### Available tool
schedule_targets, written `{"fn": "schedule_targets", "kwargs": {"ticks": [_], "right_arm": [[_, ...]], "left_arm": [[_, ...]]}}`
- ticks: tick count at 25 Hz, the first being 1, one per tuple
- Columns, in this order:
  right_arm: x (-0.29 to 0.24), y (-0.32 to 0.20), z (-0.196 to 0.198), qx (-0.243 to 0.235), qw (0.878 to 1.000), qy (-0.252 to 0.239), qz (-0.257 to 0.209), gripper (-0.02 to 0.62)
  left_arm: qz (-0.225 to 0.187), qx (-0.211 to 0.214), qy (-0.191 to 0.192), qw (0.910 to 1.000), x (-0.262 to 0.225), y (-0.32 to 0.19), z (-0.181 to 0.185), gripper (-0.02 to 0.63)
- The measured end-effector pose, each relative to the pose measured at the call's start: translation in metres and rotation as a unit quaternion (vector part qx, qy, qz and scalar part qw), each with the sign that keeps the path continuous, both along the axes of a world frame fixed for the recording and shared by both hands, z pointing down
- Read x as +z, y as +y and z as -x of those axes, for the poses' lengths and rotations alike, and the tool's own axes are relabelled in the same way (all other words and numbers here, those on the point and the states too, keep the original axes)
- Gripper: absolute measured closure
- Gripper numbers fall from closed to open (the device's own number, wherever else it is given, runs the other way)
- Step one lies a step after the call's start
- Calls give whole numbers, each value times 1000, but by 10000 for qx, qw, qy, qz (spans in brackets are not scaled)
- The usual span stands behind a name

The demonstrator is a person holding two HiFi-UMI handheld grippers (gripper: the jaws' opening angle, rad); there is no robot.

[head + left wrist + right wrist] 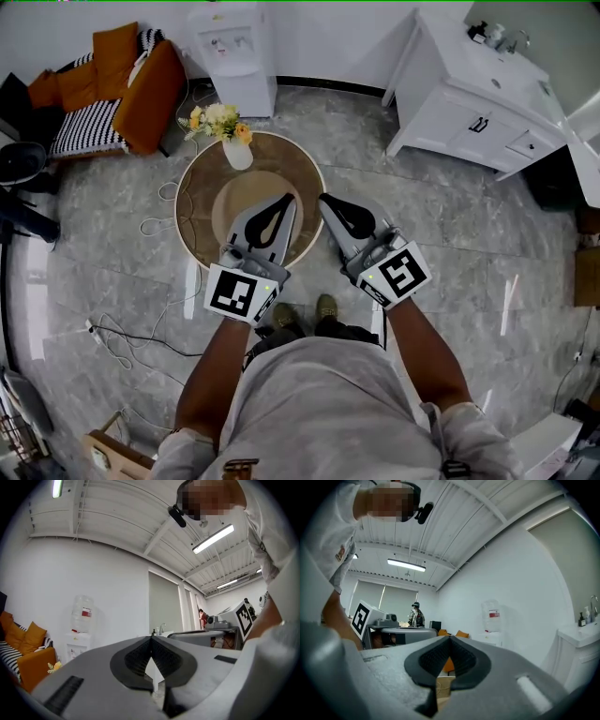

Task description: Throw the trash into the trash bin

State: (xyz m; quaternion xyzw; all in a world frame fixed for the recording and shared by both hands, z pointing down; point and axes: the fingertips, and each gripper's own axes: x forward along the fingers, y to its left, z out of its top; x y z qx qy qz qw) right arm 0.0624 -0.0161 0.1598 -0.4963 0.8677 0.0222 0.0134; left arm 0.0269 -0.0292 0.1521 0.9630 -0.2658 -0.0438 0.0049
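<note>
In the head view both grippers are held side by side at about waist height over a round wooden table (192, 202). My left gripper (284, 201) has its jaws together with nothing between them, and in its own view the left gripper's (151, 640) black pads meet at the tips. My right gripper (324, 200) is likewise shut and empty, and its own view shows the right gripper's (450, 639) pads touching. Both point level into the room. I can make out no trash and no trash bin in any view.
A white vase of flowers (234, 148) stands at the table's far edge. Behind it is a water dispenser (236, 47), a sofa with orange cushions (112, 80) at the left and a white cabinet (469, 108) at the right. Cables (122, 337) lie on the floor.
</note>
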Motion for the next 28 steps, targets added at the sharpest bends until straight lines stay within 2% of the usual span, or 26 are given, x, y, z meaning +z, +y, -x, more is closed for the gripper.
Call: {"fn": "schedule_targets", "kwargs": {"ticks": [9, 28], "right_arm": [[-5, 1, 14, -143, 9999, -17, -25, 595], [-5, 11, -1, 64, 10000, 1, -11, 595]], "left_arm": [[31, -94, 41, 9999, -4, 4, 11, 606], [66, -16, 193, 9998, -6, 9, 4, 606]]}}
